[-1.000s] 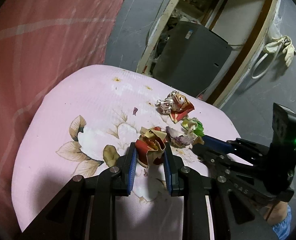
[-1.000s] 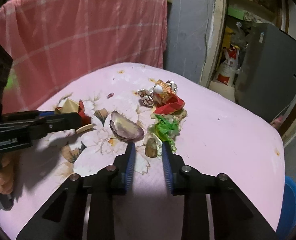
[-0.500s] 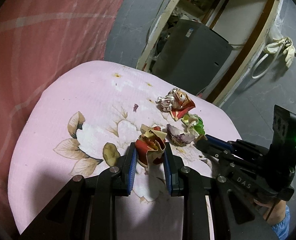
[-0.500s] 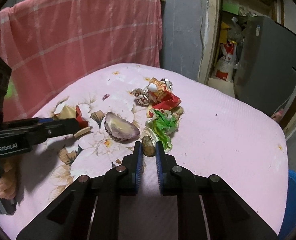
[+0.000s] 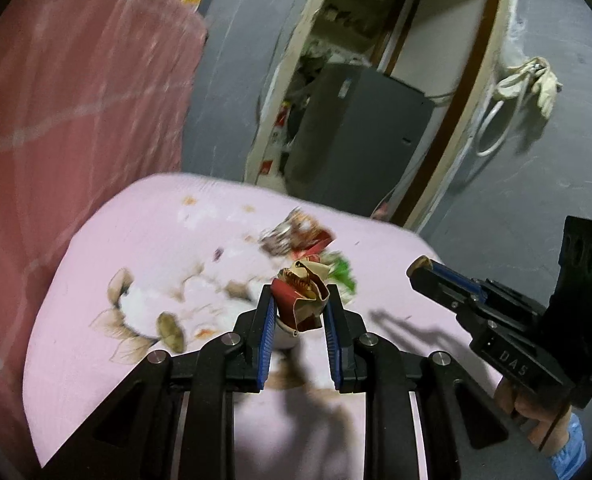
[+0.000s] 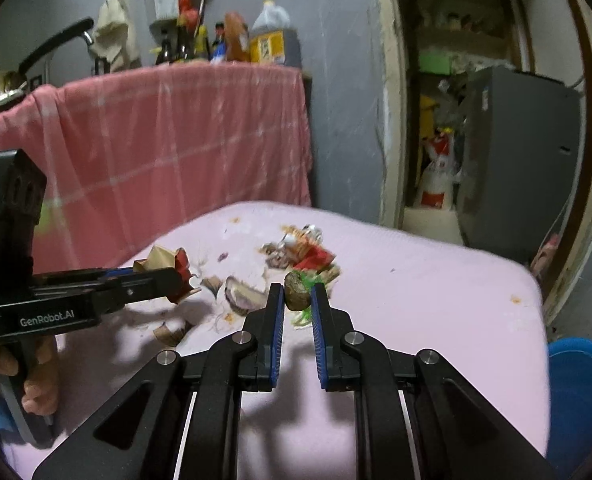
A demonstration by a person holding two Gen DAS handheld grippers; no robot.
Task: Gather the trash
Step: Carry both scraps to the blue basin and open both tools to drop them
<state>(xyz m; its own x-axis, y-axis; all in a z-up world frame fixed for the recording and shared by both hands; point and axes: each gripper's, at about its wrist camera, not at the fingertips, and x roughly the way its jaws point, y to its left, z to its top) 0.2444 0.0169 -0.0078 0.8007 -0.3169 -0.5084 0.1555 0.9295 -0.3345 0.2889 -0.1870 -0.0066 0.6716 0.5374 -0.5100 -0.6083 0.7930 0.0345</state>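
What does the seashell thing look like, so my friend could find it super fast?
Look at the pink flowered table cover, at the trash in its middle. Just left of the right gripper, which pinches a small brown lump, lies the shell. Unlike the crumpled wrappers nearby, it is a smooth, open, purplish-grey bowl.
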